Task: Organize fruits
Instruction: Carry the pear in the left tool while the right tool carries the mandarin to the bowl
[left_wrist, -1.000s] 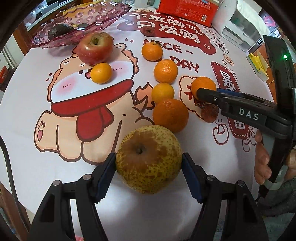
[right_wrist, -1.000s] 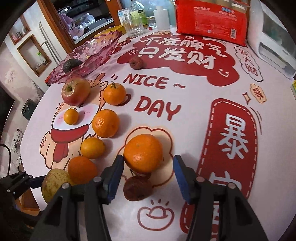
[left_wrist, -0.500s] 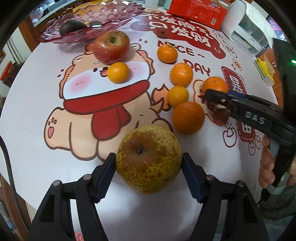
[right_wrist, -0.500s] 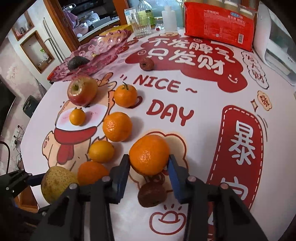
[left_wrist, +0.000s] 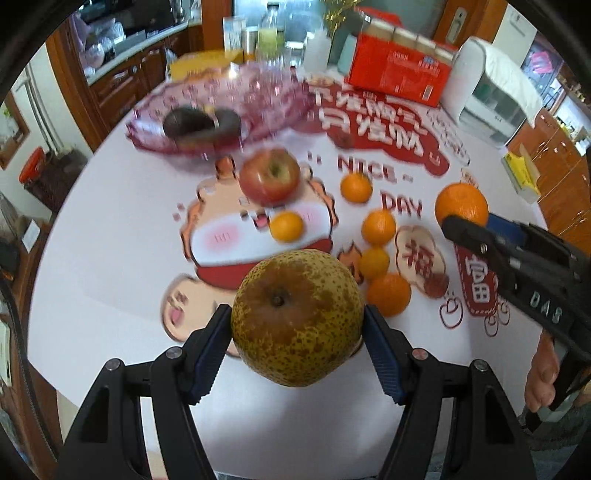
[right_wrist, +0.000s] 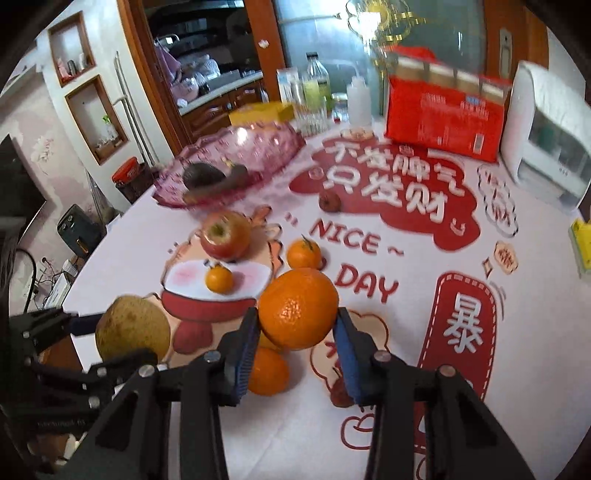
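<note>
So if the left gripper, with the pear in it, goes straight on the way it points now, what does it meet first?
Probably the tablecloth itself, at the cartoon print just beyond the pear. The left gripper points steeply down, and no fruit seems to lie right there; depth is unclear.

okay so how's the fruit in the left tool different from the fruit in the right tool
The pear in the left tool is yellow-brown and speckled; the orange in the right tool is bright orange and even in colour. The pear looks bigger and spreads its tool wider than the orange does. The pear's dimpled end faces the camera; the orange shows only plain rind. Both are round, clamped between blue pads, and lifted off the table.
</note>
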